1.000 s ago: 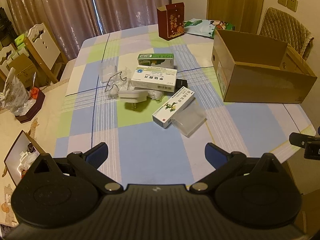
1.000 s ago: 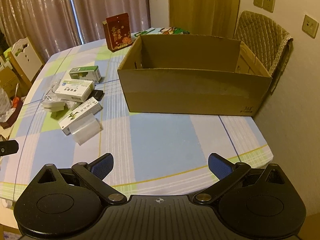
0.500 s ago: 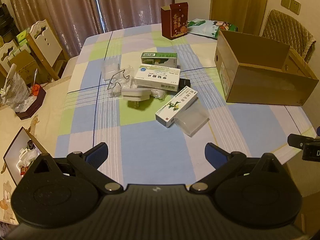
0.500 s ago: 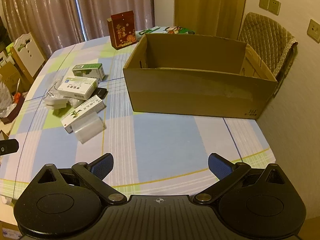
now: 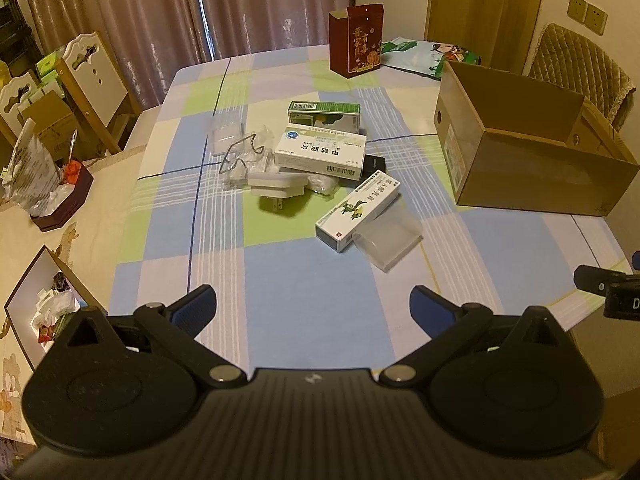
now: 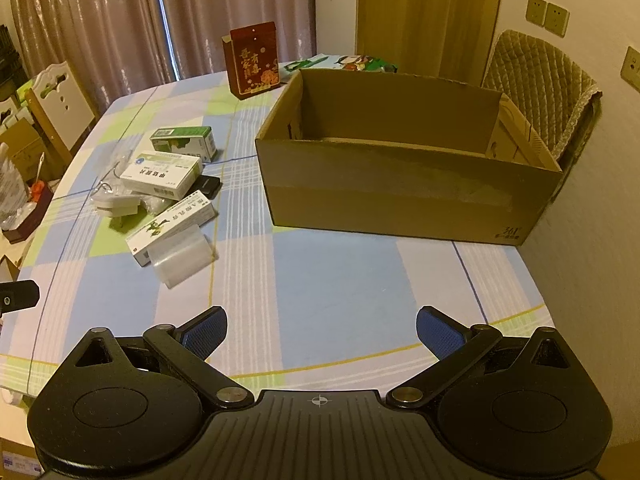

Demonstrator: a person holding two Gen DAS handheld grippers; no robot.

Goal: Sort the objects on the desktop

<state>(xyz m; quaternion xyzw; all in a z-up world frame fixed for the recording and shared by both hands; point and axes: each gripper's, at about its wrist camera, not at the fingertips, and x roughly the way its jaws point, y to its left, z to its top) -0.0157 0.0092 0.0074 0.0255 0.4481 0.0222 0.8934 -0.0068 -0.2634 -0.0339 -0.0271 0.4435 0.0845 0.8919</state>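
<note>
A small heap lies mid-table: a green medicine box (image 5: 324, 112), a white box with blue print (image 5: 320, 152), a long white box with a green figure (image 5: 357, 210), a clear plastic case (image 5: 386, 238), a white plug adapter (image 5: 276, 188), a black item (image 5: 374, 165) and clear wrappers with a wire clip (image 5: 240, 152). An open cardboard box (image 6: 404, 168) stands to their right, and what shows of its inside holds nothing. My left gripper (image 5: 313, 308) and right gripper (image 6: 321, 330) hover open over the near table edge, holding nothing.
A red gift carton (image 5: 356, 40) and a colourful bag (image 5: 428, 54) sit at the table's far end. A padded chair (image 6: 540, 92) stands behind the cardboard box. White chairs (image 5: 92, 80) and floor clutter (image 5: 40, 184) are at the left. The checked tablecloth (image 5: 312, 272) lies between grippers and heap.
Both views have drifted slightly, so the objects sit a little lower and further right in each frame. Nothing on the table moved and both grippers stayed open.
</note>
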